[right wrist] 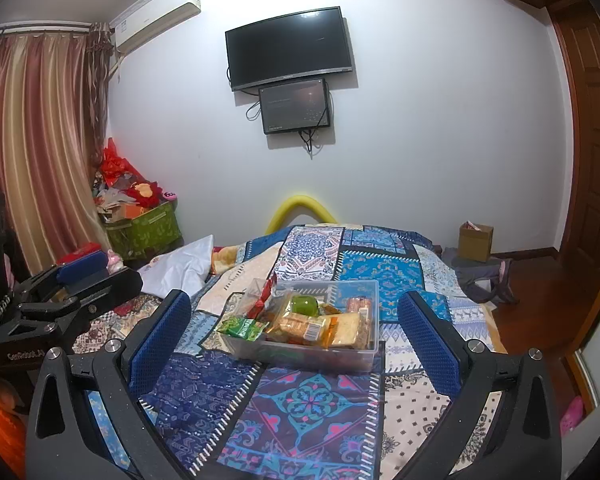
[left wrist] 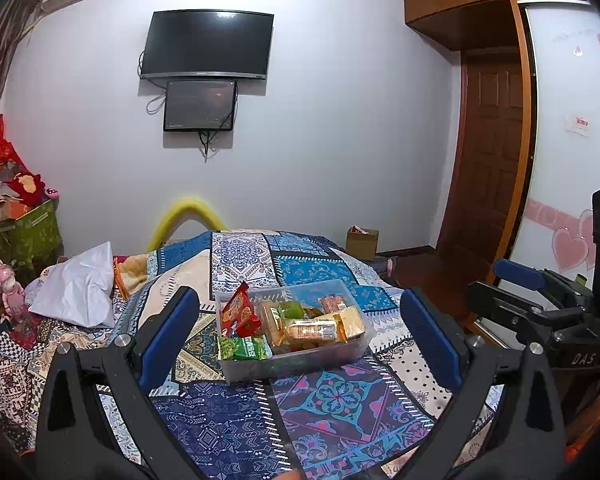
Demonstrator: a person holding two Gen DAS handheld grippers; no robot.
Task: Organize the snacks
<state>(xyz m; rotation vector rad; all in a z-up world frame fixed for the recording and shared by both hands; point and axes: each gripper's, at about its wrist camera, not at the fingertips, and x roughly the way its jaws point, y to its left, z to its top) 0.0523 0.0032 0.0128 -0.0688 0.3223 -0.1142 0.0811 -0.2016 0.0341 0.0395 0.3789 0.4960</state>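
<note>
- Two grippers hover above a bed (left wrist: 340,432) covered in a patchwork quilt; neither touches anything.
- Left gripper (left wrist: 300,332): jaws spread wide, nothing between them.
- Right gripper (right wrist: 296,334): jaws equally wide apart, holding nothing.
- Clear plastic bin (left wrist: 352,350) sits on the quilt ahead of both, filled with snack packets.
- Red packet (left wrist: 240,312) stands upright at the bin's left end, a green packet (left wrist: 244,348) lies at the front left corner, and a green apple (right wrist: 305,305) sits among orange cracker packs.
</note>
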